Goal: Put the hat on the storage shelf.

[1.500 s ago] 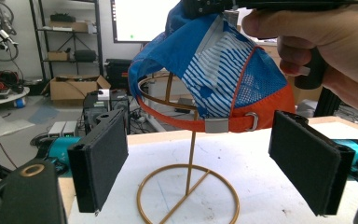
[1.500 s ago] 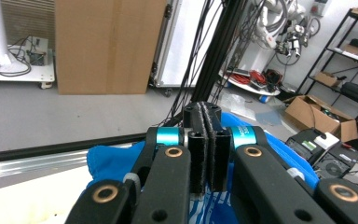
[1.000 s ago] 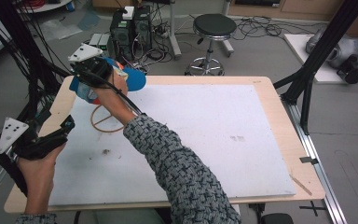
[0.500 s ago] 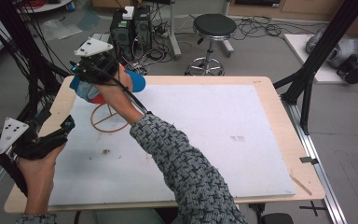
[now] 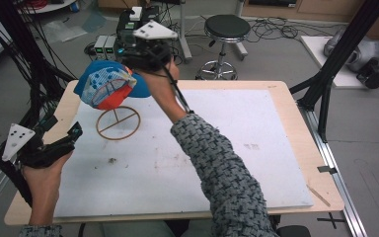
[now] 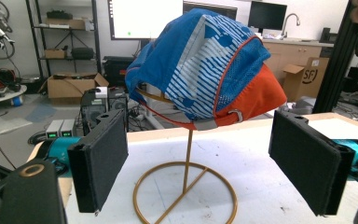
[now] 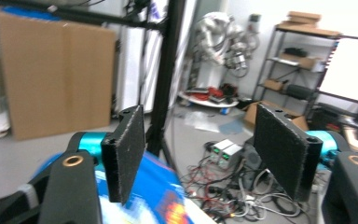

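Observation:
A blue, white and orange cap (image 5: 106,86) sits on top of a gold wire stand (image 5: 118,122) at the far left of the white mat. My right gripper (image 5: 131,58) hovers just beyond and right of the cap, open and holding nothing; the cap's blue cloth (image 7: 154,200) lies under its jaws (image 7: 205,154). My left gripper (image 5: 71,134) is near the table's left edge, open, and faces the stand from a short way off. Along its jaws (image 6: 200,158) I see the cap (image 6: 205,65) on the stand (image 6: 186,186), the round base flat on the mat.
A white mat (image 5: 256,148) covers most of the wooden table (image 5: 301,98). Black frame posts (image 5: 335,64) stand at the right and left edges. A stool (image 5: 227,27) and boxes of electronics (image 5: 128,29) are on the floor beyond the far edge.
My right gripper has risen and moved right and away from the cap, which now rests uncovered on the stand. The left gripper has stayed put.

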### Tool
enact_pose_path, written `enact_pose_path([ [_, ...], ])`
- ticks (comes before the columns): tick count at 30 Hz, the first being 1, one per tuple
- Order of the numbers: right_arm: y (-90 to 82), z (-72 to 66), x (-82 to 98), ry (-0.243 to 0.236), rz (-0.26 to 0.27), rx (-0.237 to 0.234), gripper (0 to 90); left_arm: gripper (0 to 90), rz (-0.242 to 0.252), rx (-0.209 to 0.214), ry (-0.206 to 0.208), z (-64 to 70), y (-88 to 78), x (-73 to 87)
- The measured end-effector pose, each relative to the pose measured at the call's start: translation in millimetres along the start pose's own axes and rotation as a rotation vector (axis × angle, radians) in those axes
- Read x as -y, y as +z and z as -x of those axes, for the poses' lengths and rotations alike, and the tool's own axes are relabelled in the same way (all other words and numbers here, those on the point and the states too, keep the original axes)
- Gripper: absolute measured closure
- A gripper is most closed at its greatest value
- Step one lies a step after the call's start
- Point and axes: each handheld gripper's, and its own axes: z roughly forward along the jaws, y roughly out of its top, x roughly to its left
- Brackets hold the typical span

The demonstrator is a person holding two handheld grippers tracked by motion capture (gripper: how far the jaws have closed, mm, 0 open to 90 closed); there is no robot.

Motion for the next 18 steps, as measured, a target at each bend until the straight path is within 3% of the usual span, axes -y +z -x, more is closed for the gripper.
enact_pose_path([
  [1, -16.0, 19.3, 2.1, 0.015, 0.006, 0.04, 30.4, 19.7, -0.001, -0.001, 0.002, -0.4, 0.5, 0.8],
  [3, -29.6, 34.8, 4.7, 0.026, 0.012, 0.081, 28.3, 19.7, -0.003, -0.003, 0.001, -0.5, 0.8, 1.4],
  [4, -29.6, 34.8, 4.7, 0.026, 0.012, 0.081, 28.3, 19.7, -0.003, -0.003, 0.001, -0.5, 0.8, 1.4],
  [5, -49.1, 54.5, 8.8, 0.046, 0.014, 0.128, 27.7, 19.7, -0.001, -0.003, -0.003, 0.1, 1.9, 2.0],
  [6, -49.1, 54.5, 8.8, 0.046, 0.014, 0.128, 27.7, 19.7, -0.001, -0.003, -0.003, 0.1, 1.9, 2.0],
  [7, -67.2, 70.1, 12.7, 0.045, 0.016, 0.171, 27.1, 19.8, -0.005, -0.001, 0.004, 0.7, 3.6, 2.0],
  [12, -111.5, 103.8, 24.0, 0.052, 0.025, 0.25, 25.0, 19.7, -0.012, 0.006, 0.006, 2.7, 10.2, 3.5],
  [14, -120.8, 110.1, 27.4, 0.049, 0.027, 0.27, 24.7, 19.7, -0.016, 0.006, 0.01, 3.0, 12.0, 4.2],
  [15, -137.6, 123.2, 34.3, 0.066, 0.014, 0.294, 23.8, 19.7, -0.015, 0.009, 0.006, 3.5, 13.1, 4.7],
  [16, -137.6, 123.2, 34.3, 0.066, 0.014, 0.294, 23.8, 19.7, -0.016, 0.007, 0.009, 3.6, 14.3, 5.2],
  [17, -157.0, 135.4, 43.3, 0.084, 0.029, 0.324, 23.2, 19.7, -0.014, 0.004, 0.009, 4.0, 15.8, 5.7],
  [18, -162.7, 139.3, 45.9, 0.095, 0.021, 0.329, 22.5, 19.7, -0.016, 0.006, 0.011, 4.0, 16.5, 5.9],
])
